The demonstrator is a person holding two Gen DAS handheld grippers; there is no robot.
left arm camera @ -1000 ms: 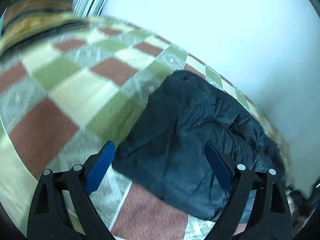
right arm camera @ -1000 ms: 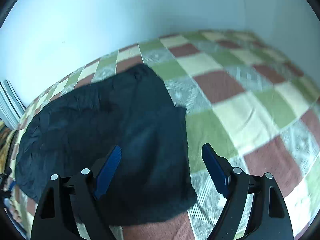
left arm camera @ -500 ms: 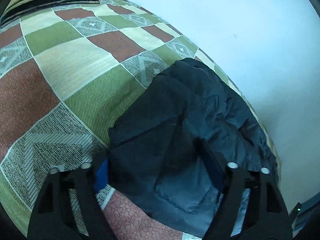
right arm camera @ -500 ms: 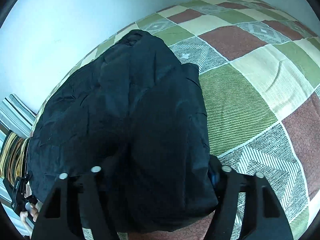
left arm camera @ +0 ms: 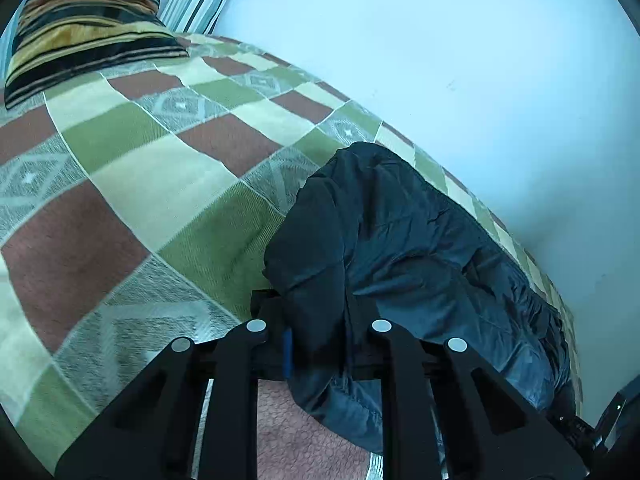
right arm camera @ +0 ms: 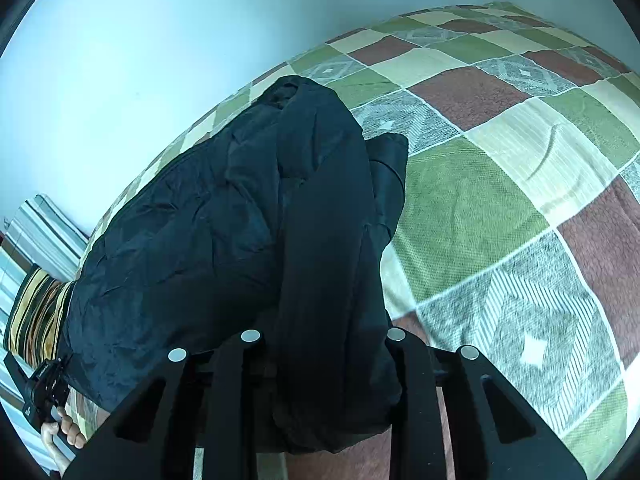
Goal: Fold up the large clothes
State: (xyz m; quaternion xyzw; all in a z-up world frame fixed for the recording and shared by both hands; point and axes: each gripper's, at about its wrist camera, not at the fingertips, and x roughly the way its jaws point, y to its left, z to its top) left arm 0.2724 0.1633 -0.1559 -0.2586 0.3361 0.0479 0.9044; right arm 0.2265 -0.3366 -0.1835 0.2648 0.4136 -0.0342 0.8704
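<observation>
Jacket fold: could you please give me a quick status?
Left claw shut on jacket edge. Right claw shut on jacket too. Nothing in the way on blanket.

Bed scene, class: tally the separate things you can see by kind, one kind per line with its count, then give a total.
Dark jacket: 1
Checked blanket: 1
Striped pillow: 1
Grippers: 2, left gripper and right gripper, each shut on the jacket's near edge
Total: 5
</observation>
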